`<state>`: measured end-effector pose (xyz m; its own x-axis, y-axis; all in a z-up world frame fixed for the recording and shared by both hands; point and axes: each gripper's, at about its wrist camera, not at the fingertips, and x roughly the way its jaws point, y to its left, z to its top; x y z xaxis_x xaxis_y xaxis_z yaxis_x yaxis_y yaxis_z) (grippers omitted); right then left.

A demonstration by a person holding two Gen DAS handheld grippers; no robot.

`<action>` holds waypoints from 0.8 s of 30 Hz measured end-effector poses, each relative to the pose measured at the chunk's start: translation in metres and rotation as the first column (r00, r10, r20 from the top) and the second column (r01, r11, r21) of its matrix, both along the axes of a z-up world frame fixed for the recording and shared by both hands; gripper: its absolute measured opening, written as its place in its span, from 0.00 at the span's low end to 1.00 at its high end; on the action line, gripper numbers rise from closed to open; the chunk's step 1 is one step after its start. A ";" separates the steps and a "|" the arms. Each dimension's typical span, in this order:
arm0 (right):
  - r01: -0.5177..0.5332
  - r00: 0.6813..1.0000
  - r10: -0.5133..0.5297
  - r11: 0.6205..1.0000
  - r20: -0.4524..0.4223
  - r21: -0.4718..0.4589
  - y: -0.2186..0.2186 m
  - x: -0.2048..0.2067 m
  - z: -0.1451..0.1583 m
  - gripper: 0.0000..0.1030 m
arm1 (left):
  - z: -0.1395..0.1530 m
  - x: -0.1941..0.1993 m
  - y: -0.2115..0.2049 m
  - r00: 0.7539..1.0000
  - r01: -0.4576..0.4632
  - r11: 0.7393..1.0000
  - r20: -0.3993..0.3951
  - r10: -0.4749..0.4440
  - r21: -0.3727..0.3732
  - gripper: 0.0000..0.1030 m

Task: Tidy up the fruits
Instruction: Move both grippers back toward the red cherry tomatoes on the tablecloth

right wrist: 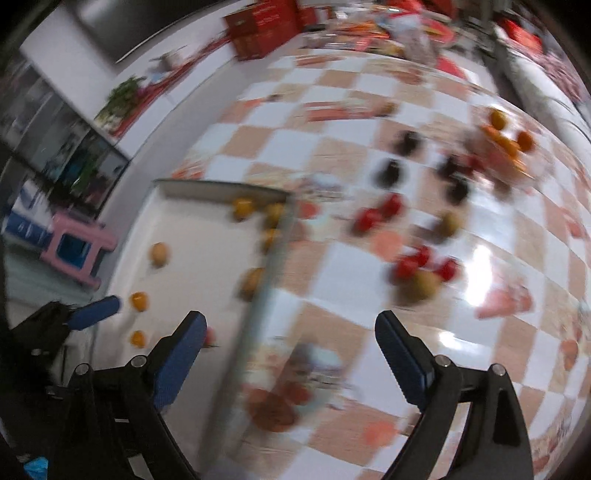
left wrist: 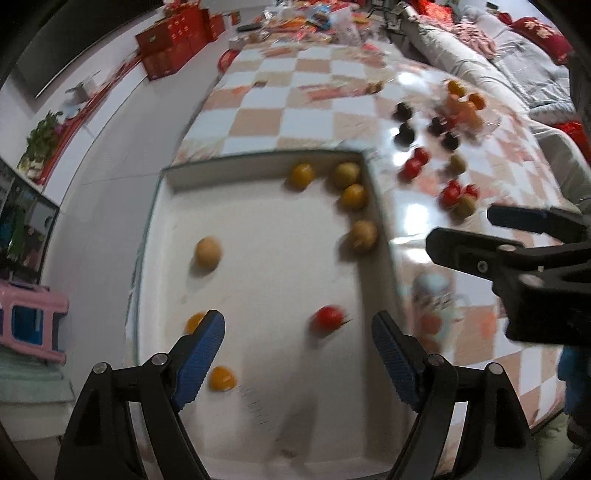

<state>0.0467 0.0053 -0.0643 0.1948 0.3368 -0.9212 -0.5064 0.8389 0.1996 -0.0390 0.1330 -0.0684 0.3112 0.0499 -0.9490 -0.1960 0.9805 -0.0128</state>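
A white tray [left wrist: 258,162] lies on the checked tablecloth [left wrist: 288,110]. It holds several yellow and orange fruits [left wrist: 354,196] and one red fruit [left wrist: 327,318]. My left gripper [left wrist: 299,332] hangs open above the tray, and the red fruit lies on the tray floor below the gap, untouched. My right gripper [right wrist: 291,325] is open and empty over the tray's right wall [right wrist: 258,295]. To the right on the cloth lie loose red fruits [right wrist: 369,218], dark fruits [right wrist: 391,173], orange fruits [right wrist: 506,140] and a greenish fruit [right wrist: 424,284]. The right gripper [left wrist: 461,225] also shows in the left wrist view.
Red boxes [left wrist: 173,40] and cluttered packets [left wrist: 317,18] fill the table's far end. A sofa with cushions [left wrist: 517,48] runs along the right. A pink stool [left wrist: 29,317] and a plant [left wrist: 44,133] stand on the floor side at left.
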 end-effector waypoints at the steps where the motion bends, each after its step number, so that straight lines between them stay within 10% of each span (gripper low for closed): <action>1: 0.022 1.000 -0.022 1.000 0.001 -0.007 -0.010 0.004 -0.002 0.91 | 0.003 0.005 -0.006 1.000 0.014 1.000 0.011 -0.014 -0.004 0.80; 13: 0.226 0.974 -0.227 0.966 0.004 -0.123 -0.112 0.046 -0.032 0.92 | 0.010 0.063 -0.078 0.985 0.164 0.986 0.060 -0.162 -0.036 0.80; 24: 0.153 0.988 -0.154 0.982 -0.001 -0.114 -0.116 0.066 -0.050 0.89 | -0.027 0.098 -0.114 0.985 0.173 0.983 0.006 -0.173 -0.052 0.80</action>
<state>0.1131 -0.1111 -0.1145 0.2266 0.1970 -0.9539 -0.3683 0.9240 0.1033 0.0585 0.0195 -0.0949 0.3121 -0.0548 -0.9485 -0.0231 0.9976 -0.0652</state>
